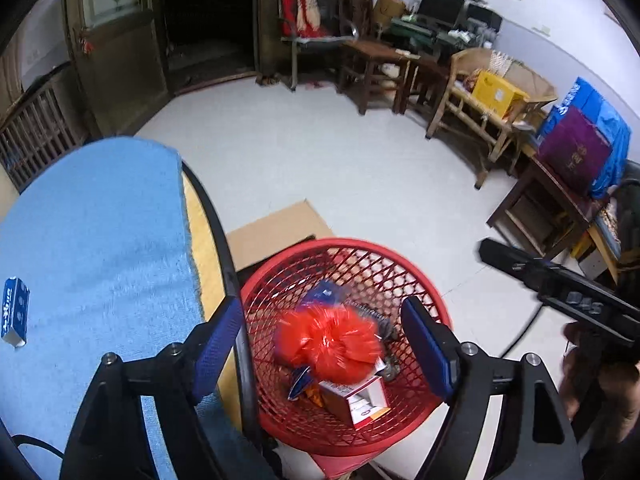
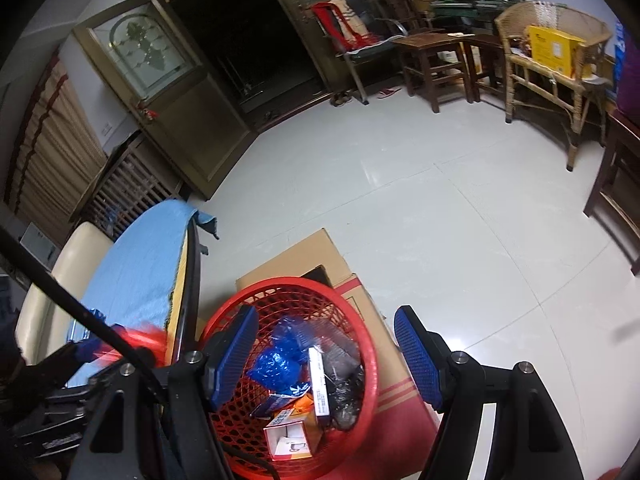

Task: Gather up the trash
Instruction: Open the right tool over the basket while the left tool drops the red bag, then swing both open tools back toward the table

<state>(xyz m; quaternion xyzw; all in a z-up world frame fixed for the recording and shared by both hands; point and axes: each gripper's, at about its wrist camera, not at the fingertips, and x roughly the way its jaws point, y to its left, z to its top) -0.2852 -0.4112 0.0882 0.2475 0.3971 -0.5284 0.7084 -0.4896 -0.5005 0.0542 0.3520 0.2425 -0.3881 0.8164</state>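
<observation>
The left gripper (image 1: 324,344) hangs over the red plastic mesh wastebasket (image 1: 424,280), its blue-padded jaws spread wide with nothing pressed between them. A crumpled red plastic bag (image 1: 328,340) sits blurred in the gap between the pads, above the other rubbish; I judge it is dropping free into the basket, though I cannot tell whether it has landed. Holding the gripper over the basket's mouth makes sense: whatever is let go falls straight in.

The right gripper (image 2: 324,356) hovers over the same basket from the other side, jaws likewise parted and empty. Beneath it lie a crumpled blue plastic bag (image 2: 280,356), a long white carton (image 2: 318,384), dark crinkled wrapping and a small white-and-orange cardboard box (image 2: 286,440), so much of the trash is already collected.

The basket stands just beside the round table with the light blue fuzzy cloth (image 1: 100,240), close enough that rubbish needs only a short carry off the edge. One small blue-and-white box (image 1: 15,312) lies on that cloth, probably the next thing to fetch.

Behind the basket a flattened brown cardboard sheet (image 1: 276,232) lies on the pale tiled floor; further off stand wooden stools, a wicker chair and an open doorway.
</observation>
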